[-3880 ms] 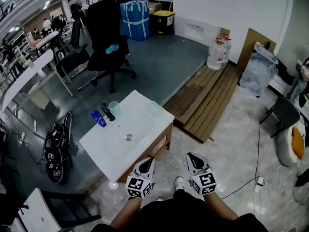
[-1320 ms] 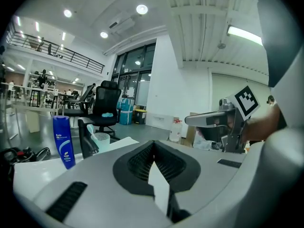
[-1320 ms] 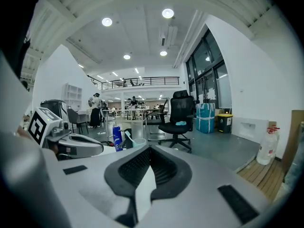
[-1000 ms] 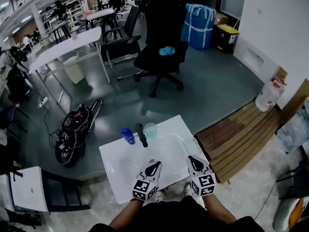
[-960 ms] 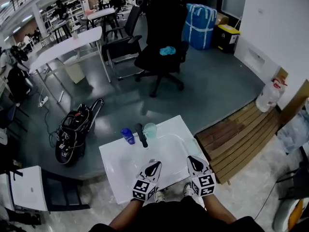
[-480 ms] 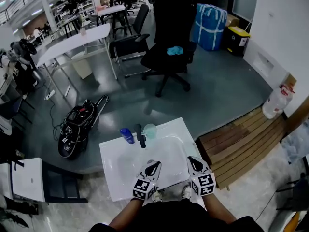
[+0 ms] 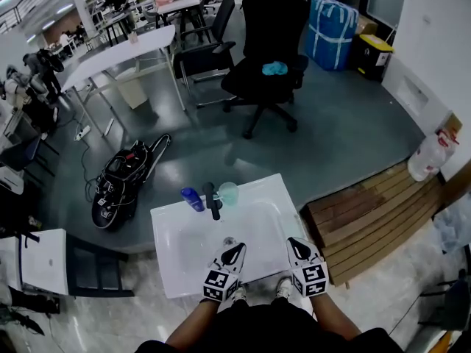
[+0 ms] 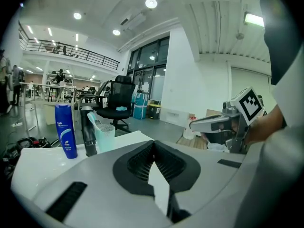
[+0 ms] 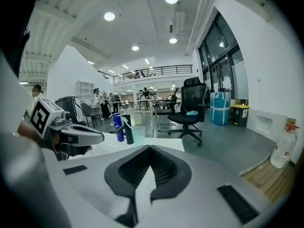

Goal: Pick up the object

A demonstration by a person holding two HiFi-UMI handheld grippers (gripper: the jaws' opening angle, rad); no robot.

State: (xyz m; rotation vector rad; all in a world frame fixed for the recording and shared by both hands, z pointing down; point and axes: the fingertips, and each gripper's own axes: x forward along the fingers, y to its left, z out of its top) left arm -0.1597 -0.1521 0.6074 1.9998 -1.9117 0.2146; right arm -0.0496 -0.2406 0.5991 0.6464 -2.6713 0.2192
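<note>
Two grippers: the left gripper [image 7: 234,249] and right gripper [image 7: 295,243] each have their jaws pressed together with nothing between them. They hang side by side over the near edge of the counter [image 7: 171,271].
Object's place: the task names no particular thing. The likely candidates stand in a tight row well ahead of both grippers, left of where each one points: a blue bottle [image 8: 65,130], a black tap [image 8: 88,130], and a cup [image 8: 105,137] with a toothbrush [image 8: 92,119] in it.
Risk, closed jaws: reaching in as they are would shove the thing rather than take it, so they must open first.
Risk, crowding: bottle, tap and cup stand just beside one another, so a jaw sliding between them could knock a neighbour over or catch on the tap.
Risk, cup: it looks light and thin-walled. A hard squeeze could buckle it, and a tilt could tip the toothbrush out.
Risk, bottle: it is tall, narrow and smooth, so a nudge high up would probably topple it into the basin.
Materials: the counter is glossy white, moulded with a shallow basin and a metal drain [image 7: 228,240]. The bottle is glossy blue plastic, upright and flattened, with a label. The cup is translucent pale green, round and tapered. The tap is a matte black post, fixed in place by my judgement.
</note>
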